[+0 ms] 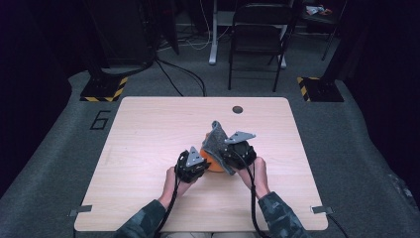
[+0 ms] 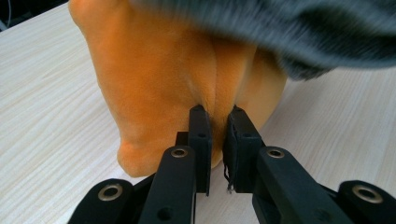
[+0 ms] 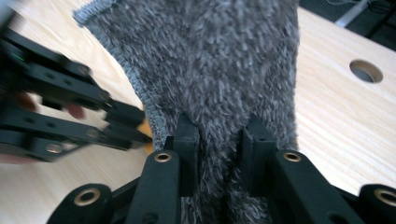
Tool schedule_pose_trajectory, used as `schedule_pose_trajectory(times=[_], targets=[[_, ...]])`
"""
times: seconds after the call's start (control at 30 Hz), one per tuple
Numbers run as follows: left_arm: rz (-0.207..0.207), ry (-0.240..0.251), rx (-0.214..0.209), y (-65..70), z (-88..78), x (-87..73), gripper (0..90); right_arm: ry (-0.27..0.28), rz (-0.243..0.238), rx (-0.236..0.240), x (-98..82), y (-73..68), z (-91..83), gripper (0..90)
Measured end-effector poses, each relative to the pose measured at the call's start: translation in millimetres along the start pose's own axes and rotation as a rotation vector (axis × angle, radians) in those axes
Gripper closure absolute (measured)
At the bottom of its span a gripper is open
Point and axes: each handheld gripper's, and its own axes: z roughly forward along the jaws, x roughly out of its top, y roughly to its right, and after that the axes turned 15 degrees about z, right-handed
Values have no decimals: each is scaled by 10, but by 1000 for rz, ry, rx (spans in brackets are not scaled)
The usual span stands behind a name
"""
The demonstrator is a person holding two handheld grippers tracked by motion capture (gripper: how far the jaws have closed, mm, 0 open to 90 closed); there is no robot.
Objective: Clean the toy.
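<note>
An orange plush thing [image 1: 214, 164] lies at the middle of the wooden table [image 1: 148, 129], with a grey fuzzy cloth [image 1: 216, 137] draped over it and lifted into a peak. My left gripper [image 1: 203, 161] comes in from the left; in the left gripper view its jaws [image 2: 217, 117] are shut on a fold of the orange plush [image 2: 159, 70], under the grey cloth [image 2: 303, 32]. My right gripper [image 1: 226, 152] is shut on the grey cloth [image 3: 210, 60], pinching a bunch of it between its jaws [image 3: 222, 127]. The left gripper [image 3: 133, 126] shows blurred in the right gripper view.
A round cable hole [image 1: 237, 109] sits in the table's far side, also seen from the right gripper as a hole [image 3: 365, 71]. A folding chair [image 1: 257, 34] and yellow-black striped stand bases [image 1: 101, 89] stand on the floor beyond the table.
</note>
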Motion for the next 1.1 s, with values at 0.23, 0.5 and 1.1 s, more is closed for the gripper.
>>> schedule_pose_trajectory(times=[0.23,0.5,1.1], targets=[[-6,-2,1,-12,23,-28,819,-44,29,-35,-73,184,105,713],[-10,1,0,-29,35,-48,818,-95,81,-54,-145,413,174,709],[-22,6,-8,-34,27,-57,817,-234,151,-131,-381,791,407,706]])
